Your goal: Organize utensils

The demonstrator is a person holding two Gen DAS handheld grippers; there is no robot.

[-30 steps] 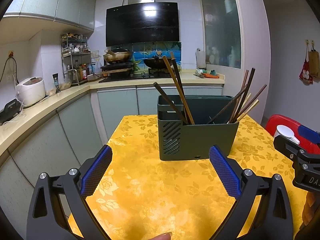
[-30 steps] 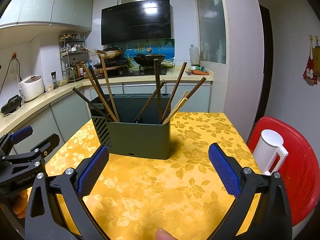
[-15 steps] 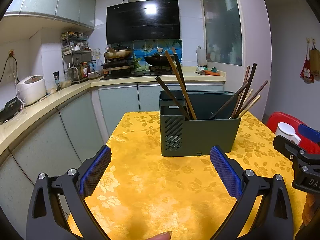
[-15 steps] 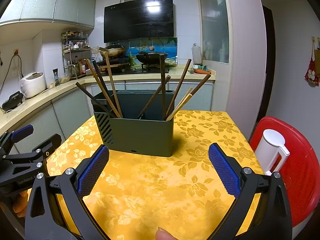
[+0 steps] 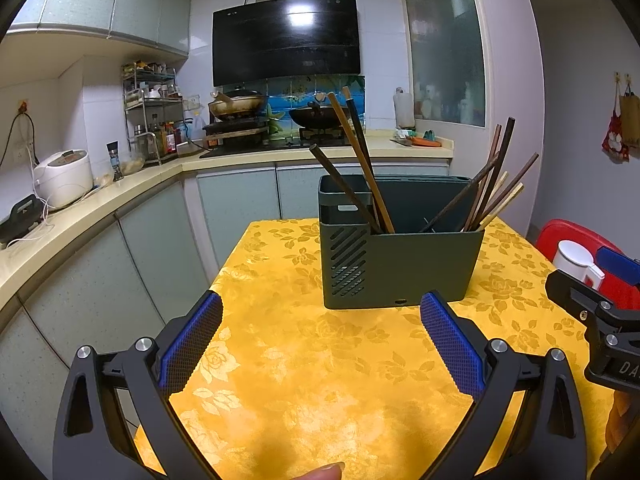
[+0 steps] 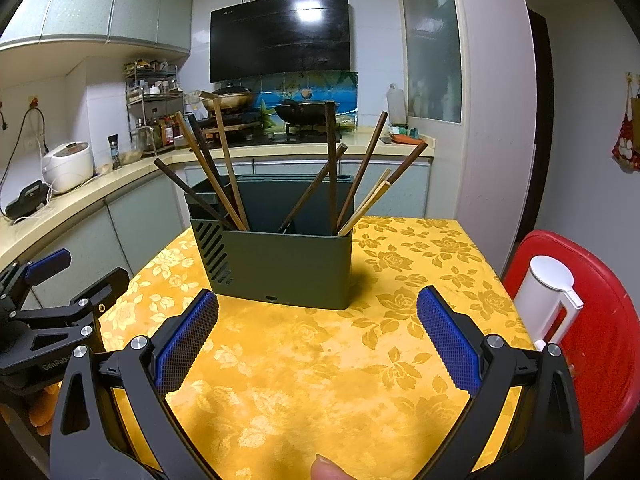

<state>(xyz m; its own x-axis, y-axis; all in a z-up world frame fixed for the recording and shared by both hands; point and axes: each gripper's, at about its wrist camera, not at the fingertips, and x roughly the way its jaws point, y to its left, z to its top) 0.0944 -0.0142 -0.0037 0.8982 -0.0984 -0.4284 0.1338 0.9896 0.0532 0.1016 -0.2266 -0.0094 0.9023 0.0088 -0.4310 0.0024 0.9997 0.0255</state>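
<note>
Chopsticks (image 6: 224,168) leaning in upright dark-green holder (image 6: 288,268) on table

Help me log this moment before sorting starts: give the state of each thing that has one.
left gripper: open, empty
right gripper: open, empty
utensil holder: upright on the table
chopsticks: in the holder, leaning apart
white jug: upright, lid shut

Chopsticks' (image 6: 224,168) lower ends hidden inside green holder (image 6: 288,268); fingertip (image 6: 326,470) cut off below.

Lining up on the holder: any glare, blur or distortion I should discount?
Left wrist: sharp; ceiling-light glare on the range hood, fisheye bends the counter edge. Right wrist: sharp; chopsticks crisp, utensil holder casts a soft shadow right onto the yellow tablecloth.
</note>
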